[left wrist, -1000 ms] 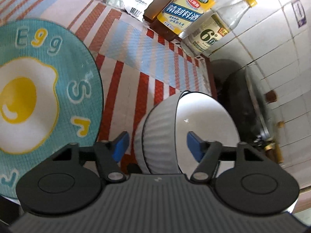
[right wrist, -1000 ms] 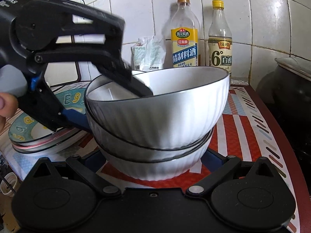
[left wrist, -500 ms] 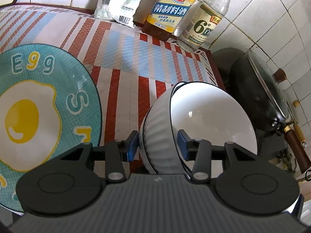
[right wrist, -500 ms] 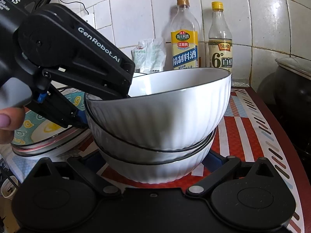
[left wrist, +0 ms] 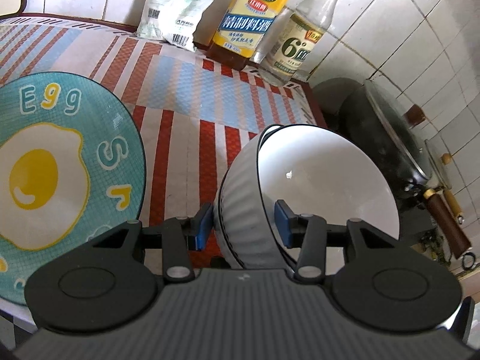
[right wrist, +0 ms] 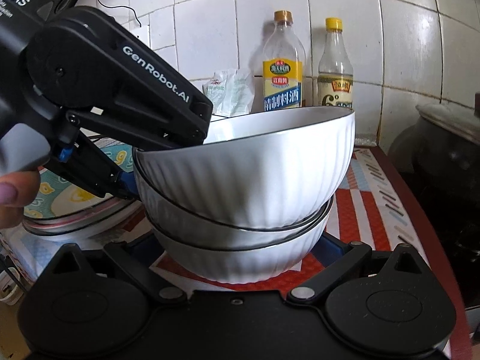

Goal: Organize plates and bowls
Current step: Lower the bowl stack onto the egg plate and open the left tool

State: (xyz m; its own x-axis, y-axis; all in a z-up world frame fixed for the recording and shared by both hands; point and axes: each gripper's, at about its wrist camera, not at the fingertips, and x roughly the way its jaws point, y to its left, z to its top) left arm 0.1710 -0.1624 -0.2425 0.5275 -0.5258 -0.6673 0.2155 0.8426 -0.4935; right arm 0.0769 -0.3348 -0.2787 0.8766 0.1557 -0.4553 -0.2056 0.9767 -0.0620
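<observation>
Bowls (right wrist: 246, 180), white, ribbed and black-rimmed, sit nested and tilted on the striped bench (left wrist: 186, 96). Left tongs (left wrist: 244, 225) clamp the top bowl's wall; right tongs (right wrist: 240, 255) stand apart around the bottom one.

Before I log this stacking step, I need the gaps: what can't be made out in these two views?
- Right gripper fingertips: right wrist view, hidden behind the bottom bowl; contact unclear.
- Left gripper inner pad's contact with the top bowl: not clear in the left wrist view.
- Plate stack: count unreadable, the left gripper covers it.
- Egg plate: cut off by the left wrist frame.
</observation>
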